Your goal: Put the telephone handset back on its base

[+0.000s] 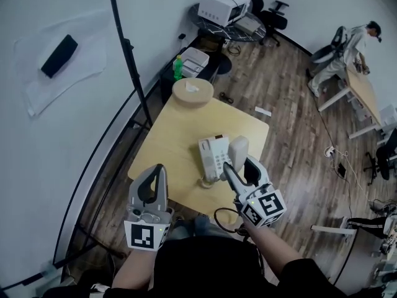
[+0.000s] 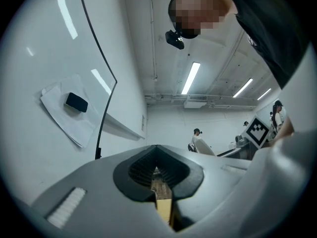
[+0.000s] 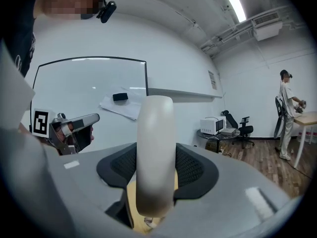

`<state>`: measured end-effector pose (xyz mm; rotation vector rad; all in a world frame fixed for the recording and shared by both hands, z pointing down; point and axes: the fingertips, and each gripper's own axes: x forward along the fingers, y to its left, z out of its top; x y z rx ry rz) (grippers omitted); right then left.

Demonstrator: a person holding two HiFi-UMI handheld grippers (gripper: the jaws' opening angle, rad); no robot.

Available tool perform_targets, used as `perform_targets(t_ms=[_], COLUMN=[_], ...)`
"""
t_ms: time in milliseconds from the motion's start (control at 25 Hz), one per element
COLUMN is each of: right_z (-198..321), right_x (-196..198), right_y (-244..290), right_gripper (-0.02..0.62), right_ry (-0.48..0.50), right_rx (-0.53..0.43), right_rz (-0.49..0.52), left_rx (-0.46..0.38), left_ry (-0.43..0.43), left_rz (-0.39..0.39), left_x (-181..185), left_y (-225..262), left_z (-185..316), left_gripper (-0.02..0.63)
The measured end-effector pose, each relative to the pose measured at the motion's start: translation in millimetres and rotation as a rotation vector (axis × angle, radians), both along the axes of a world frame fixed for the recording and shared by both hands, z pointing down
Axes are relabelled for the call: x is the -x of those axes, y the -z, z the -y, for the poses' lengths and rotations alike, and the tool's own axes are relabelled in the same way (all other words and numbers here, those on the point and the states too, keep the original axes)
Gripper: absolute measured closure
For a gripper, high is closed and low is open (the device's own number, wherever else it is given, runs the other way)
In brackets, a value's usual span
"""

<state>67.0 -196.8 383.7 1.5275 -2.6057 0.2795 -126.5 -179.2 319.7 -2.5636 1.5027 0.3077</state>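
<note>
The right gripper [image 1: 239,165] has its fingers [image 3: 198,170] pinching the pale handset [image 1: 238,146], which stands upright between them. The white telephone base [image 1: 213,157] lies on the light wooden desk [image 1: 180,126] just left of those fingers, right beside the handset. I cannot tell whether the two touch. The left gripper [image 1: 158,171] hovers at the desk's near edge, well left of the base, with its fingers [image 2: 133,170] pressed together on nothing. Beyond both pairs of fingers, at the desk's far edge, is a round tan object [image 1: 192,92], and past it a green bottle [image 1: 178,67]. Left of the left fingers, a whiteboard [image 1: 62,141] carries a dark eraser [image 1: 59,55] over a sheet of paper [image 1: 37,95]. The floor [image 1: 285,92] is dark wood planks. Far ahead, a white boxy appliance [image 1: 223,5] rests on a small table near a black office chair [image 1: 270,14]. Well right of the right fingers, a person [image 1: 347,48] leans over another desk [image 1: 367,92].
</note>
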Motion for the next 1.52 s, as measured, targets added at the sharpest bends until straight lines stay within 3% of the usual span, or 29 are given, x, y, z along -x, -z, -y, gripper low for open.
perform_targets(t_ms=[240,760,1160,1520], right_z=[29.9,91.0,110.3,110.9], right_x=[-0.9,7.4,12.5,14.4], right_y=[-44.4,-166.4,-263.5,-307.5], right_gripper=[0.368,0.368,0.368,0.368], right_ry=[0.012,-0.005,-0.031,-0.079], right_rx=[0.080,0.260,0.415,0.519], right_rz=[-0.040,-0.107,-0.193,-0.235], left_rx=[0.068,0.136,0.186,0.200], left_ry=[0.014,0.052,0.077,0.088], left_rz=[0.027,0.025,0.020,0.006], left_x=[-5.2,1.5,11.9,19.6], left_y=[-26.5,-76.1,-108.4,-118.9], left_z=[0.0,-7.4,-13.1,-17.5], left_gripper=[0.606,0.606,0.606,0.606])
